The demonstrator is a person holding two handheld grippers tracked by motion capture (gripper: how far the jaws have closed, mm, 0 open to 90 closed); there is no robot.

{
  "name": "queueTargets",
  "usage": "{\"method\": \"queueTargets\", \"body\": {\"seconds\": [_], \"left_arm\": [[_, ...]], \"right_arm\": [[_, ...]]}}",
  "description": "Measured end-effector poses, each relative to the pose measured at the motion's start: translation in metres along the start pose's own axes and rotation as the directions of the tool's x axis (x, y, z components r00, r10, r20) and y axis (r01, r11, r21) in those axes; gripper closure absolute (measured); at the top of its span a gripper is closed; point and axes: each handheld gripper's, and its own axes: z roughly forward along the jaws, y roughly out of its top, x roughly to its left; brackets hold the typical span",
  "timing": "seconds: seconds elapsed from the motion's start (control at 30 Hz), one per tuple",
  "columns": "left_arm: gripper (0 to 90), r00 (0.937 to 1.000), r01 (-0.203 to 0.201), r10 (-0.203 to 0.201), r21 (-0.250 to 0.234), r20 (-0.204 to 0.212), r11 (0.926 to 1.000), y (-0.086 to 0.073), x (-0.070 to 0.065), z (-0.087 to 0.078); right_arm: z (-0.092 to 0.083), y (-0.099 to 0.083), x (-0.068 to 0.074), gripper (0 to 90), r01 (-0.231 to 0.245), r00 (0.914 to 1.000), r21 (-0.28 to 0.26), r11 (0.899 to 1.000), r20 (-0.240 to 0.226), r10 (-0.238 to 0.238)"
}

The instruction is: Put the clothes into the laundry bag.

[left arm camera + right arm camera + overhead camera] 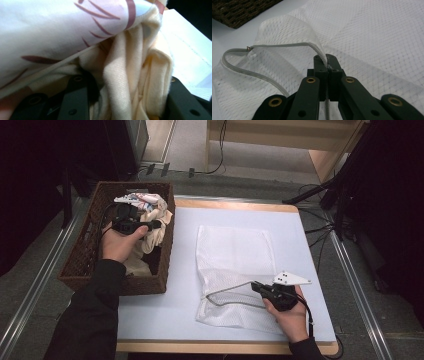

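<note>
A white mesh laundry bag (235, 260) lies flat on the white table top, its zippered mouth gaping toward the front left. My right gripper (256, 286) is shut on the bag's zipper edge (312, 46), holding it lifted so the mouth stays open. My left gripper (159, 224) is over the brown wicker basket (82, 260) at the left, shut on a cream garment (130, 80) that bunches between its jaws. A white cloth with reddish stripes (62, 30) lies over the cream garment, and both show in the basket (145, 202).
The basket stands off the table's left edge, beside the white top (300, 250). Dark stands and cables (340, 195) are at the right and back. A metal rail (360, 285) runs along the right side.
</note>
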Motion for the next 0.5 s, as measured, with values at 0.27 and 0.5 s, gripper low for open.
{"method": "queueTargets", "body": {"seconds": [0.27,0.5], "left_arm": [[60.6,0.9959,-0.032,0.036,-0.052,0.082,0.9981,0.009,-0.030,-0.008],[60.6,0.9783,-0.090,0.096,-0.041,0.184,0.9951,0.014,-0.077,0.006]], "right_arm": [[0.000,0.000,0.000,88.8,0.003,1.0000,0.000,1.000,0.004,-0.003],[-0.002,0.000,-0.002,88.8,0.000,1.0000,-0.006,1.000,0.002,0.000]]}}
